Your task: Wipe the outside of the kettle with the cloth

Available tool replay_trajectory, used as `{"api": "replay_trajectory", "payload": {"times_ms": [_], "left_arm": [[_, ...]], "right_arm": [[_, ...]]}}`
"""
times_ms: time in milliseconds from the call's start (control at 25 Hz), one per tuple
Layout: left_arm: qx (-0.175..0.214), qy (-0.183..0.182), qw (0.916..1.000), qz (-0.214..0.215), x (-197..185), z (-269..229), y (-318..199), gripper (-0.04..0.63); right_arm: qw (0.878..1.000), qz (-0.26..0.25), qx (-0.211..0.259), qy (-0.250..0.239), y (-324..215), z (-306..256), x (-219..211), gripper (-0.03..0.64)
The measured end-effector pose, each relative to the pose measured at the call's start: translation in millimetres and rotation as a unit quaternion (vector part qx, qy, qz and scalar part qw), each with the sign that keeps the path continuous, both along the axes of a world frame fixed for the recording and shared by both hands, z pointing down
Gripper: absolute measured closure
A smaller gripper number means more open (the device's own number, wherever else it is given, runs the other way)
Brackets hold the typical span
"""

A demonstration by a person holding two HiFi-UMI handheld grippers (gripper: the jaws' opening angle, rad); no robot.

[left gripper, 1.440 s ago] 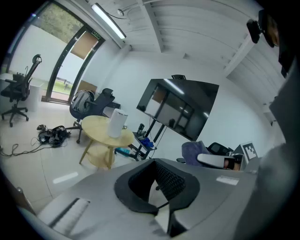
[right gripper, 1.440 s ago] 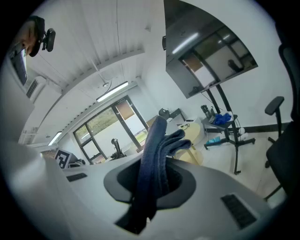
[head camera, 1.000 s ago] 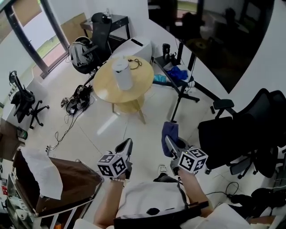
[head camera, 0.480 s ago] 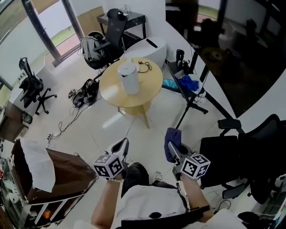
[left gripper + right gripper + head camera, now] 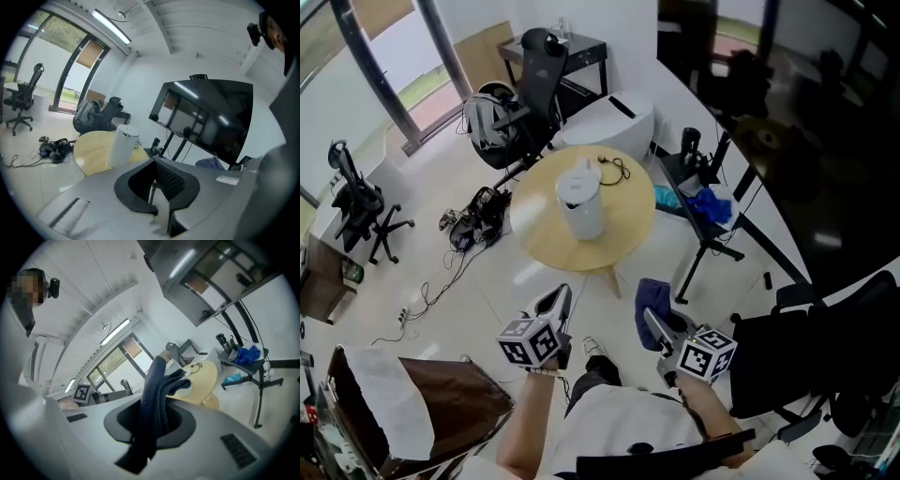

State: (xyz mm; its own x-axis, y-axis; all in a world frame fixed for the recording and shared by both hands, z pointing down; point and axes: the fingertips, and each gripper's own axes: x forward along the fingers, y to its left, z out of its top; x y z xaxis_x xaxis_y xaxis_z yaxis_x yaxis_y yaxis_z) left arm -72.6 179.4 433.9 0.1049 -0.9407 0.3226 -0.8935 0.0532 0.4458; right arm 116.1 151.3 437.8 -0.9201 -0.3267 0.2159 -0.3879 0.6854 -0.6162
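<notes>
White kettle (image 5: 581, 208): upright, lid on, near the middle of a round wooden surface (image 5: 534, 232). Same kettle (image 5: 123, 145) in the left gripper view, ahead of the fingers and well apart from them.

Black cable (image 5: 615, 170): loosely coiled on the far part of the surface, near the kettle, not touching it.

Left gripper (image 5: 557, 302): held over the pale floor (image 5: 478, 281) on the near side of the surface, pointing toward it. Fingers fully closed, pads together, nothing between them.

Right gripper (image 5: 654, 324): beside the left one, about level with it, likewise short of the surface. Fingers clamped on a dark-blue cloth (image 5: 652, 292).

Cloth (image 5: 157, 394) in the right gripper view: bunched into folds, standing up out of the fingers, top drooping forward, a tail hanging below the pads. Clear of both kettle and surface.

Surroundings:
- Black chair (image 5: 356, 202) far left, by the windows.
- Second black chair (image 5: 811, 352) at right, close to the right gripper.
- Dark screen (image 5: 787, 103) along the right wall.
- Black stand (image 5: 703, 234) right of the surface, carrying a crumpled blue item (image 5: 710, 204).
- Dark bundle of gear and cords (image 5: 478, 211) on the floor left of the surface.
- Grey backpack (image 5: 487, 117) behind the surface, against a third chair.
</notes>
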Motion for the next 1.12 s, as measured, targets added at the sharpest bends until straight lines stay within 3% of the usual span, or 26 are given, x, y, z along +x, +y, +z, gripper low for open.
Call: {"api": "replay_trajectory", "payload": {"times_ms": [360,640,1000,1120], "left_arm": [[0.019,-0.007,0.9983,0.055,-83.0,-10.4,-97.4,0.594],[0.002,-0.039,0.997,0.066,-112.9,3.2,-158.8,0.587],[-0.086,-0.075,0.9911,0.068,-147.5,44.5,-240.6,0.277],[-0.115,-0.07,0.9879,0.076,-151.3,57.8,-259.2,0.272]], "right_arm": [[0.999,0.039,0.017,0.023,-85.7,-11.7,-74.5,0.551],[0.999,0.039,0.008,0.036,-126.1,-1.9,-95.2,0.551],[0.999,-0.021,0.0,0.03,-211.9,10.3,-126.8,0.551],[0.998,-0.05,-0.009,0.022,-239.9,13.6,-137.1,0.551]]}}
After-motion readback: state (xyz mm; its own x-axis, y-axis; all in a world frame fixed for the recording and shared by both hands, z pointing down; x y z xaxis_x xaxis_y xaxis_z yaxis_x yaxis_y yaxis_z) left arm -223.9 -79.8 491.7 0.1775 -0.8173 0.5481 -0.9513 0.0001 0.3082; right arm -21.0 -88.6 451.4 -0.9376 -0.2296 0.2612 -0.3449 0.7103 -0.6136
